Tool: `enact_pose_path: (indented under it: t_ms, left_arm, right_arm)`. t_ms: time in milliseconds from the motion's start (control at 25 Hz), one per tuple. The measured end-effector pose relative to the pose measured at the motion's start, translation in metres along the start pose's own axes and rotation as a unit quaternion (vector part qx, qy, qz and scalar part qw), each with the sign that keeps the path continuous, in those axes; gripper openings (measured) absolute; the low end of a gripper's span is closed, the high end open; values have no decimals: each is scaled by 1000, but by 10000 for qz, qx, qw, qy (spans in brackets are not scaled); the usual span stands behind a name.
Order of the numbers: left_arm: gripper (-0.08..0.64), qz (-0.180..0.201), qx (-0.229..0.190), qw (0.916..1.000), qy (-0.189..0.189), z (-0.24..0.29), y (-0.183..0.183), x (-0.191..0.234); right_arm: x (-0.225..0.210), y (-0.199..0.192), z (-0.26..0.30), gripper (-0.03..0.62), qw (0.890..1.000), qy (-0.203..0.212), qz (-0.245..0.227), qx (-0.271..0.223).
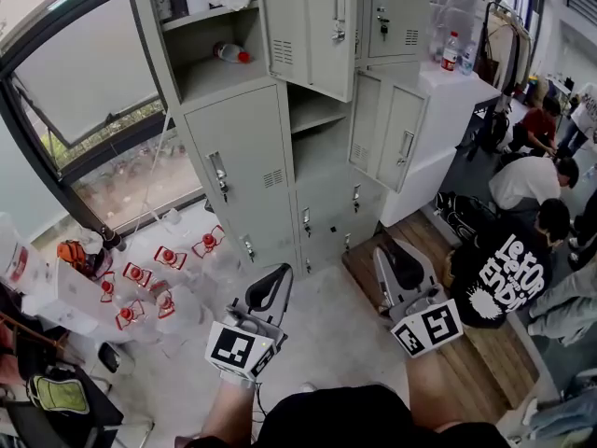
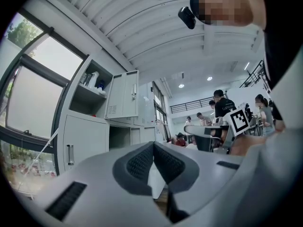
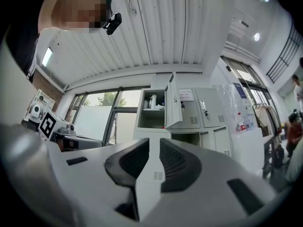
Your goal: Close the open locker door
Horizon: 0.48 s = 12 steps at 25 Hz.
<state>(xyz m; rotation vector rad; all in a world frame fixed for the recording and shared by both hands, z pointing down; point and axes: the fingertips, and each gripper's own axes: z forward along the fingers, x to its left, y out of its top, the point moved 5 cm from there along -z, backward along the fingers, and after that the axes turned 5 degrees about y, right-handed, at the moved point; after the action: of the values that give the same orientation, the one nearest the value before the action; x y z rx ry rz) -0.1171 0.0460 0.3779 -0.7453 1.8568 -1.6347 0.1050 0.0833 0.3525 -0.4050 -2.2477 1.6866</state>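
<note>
left gripper [image 1: 280, 280] [image 2: 153, 144]: its own view shows the dark ribbed pads [image 2: 142, 162] pressed together at the tips, with nothing between them. right gripper [image 1: 394, 259] [image 3: 154, 143]: its pads [image 3: 176, 164] stand a narrow slit apart and pinch nothing; only the grey cabinet front shows through the gap. both are held low over the pale floor [image 1: 326, 334], side by side and apart, each with its marker cube [image 1: 239, 348] toward the person, and both point at the bank of grey lockers [image 1: 244, 166], touching none of it

the open locker door [image 1: 312, 28] [image 3: 172, 100] [image 2: 124, 94] belongs to the upper row, well above and beyond both grippers. it is swung out from the cabinet face, its handle on the outer side. beside it, to the left, the bared compartment holds a bottle [image 1: 230, 53] with a red cap lying on its side on the shelf. below the door another compartment stands dark and open

left of the lockers is a large window [image 1: 93, 82], and on the floor under it is a cluster of clear bottles with red labels [image 1: 159, 283]. to the right, people [image 1: 508, 273] sit low on a wooden floor strip, well away from the lockers
</note>
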Motion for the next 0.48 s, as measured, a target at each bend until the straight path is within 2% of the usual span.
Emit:
enact_pose_path:
  t_ms: [200, 480]
  left_arm:
    - [23, -83, 62, 9999, -56, 3, -10, 25]
    - [23, -109, 143, 9998, -24, 33, -20, 43]
  right_arm:
    - [1, -4, 22, 72, 9999, -101, -46, 27]
    - [-30, -11, 48, 72, 9999, -140, 10, -43]
